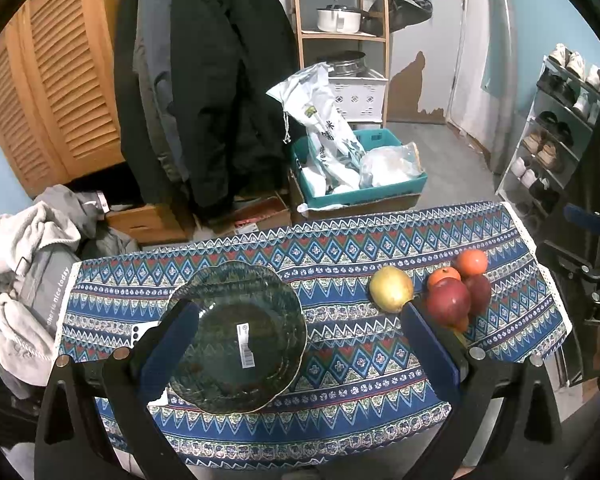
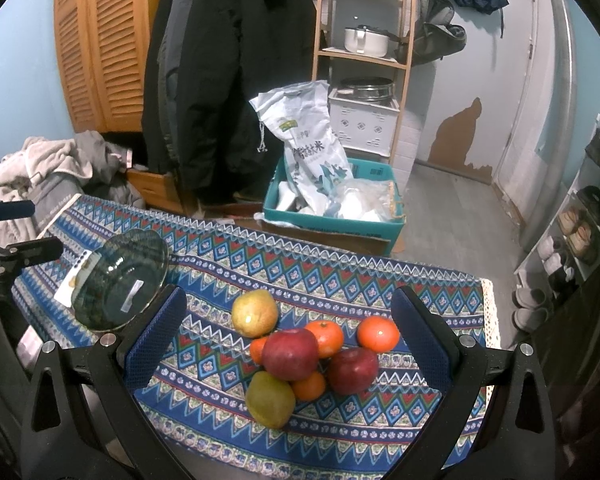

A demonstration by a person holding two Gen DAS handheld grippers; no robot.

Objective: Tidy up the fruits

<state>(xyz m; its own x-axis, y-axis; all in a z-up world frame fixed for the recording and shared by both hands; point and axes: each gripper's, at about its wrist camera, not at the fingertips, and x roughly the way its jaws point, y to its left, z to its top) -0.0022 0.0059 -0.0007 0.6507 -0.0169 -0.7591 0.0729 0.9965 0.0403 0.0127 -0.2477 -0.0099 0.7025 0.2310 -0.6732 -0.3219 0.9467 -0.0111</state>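
— Blue patterned cloth (image 2: 340,276) covers the desk. Where is the fruit?

— Lower centre of the right wrist view: two red apples (image 2: 290,354), two yellow-green pears (image 2: 255,313) and several oranges (image 2: 378,334), bunched and touching, between the wide-apart jaws of the right gripper (image 2: 288,340), which holds nothing.

— And the other one?

— The left gripper (image 1: 298,348) is also spread and empty, over a dark glass plate (image 1: 236,336) carrying a barcode sticker (image 1: 245,344).

— Any writing?

— Grey fabric (image 1: 46,280) at the left edge reads "nice today". The white sack (image 2: 312,152) in the teal crate (image 2: 332,216) shows Chinese characters ending in "米".
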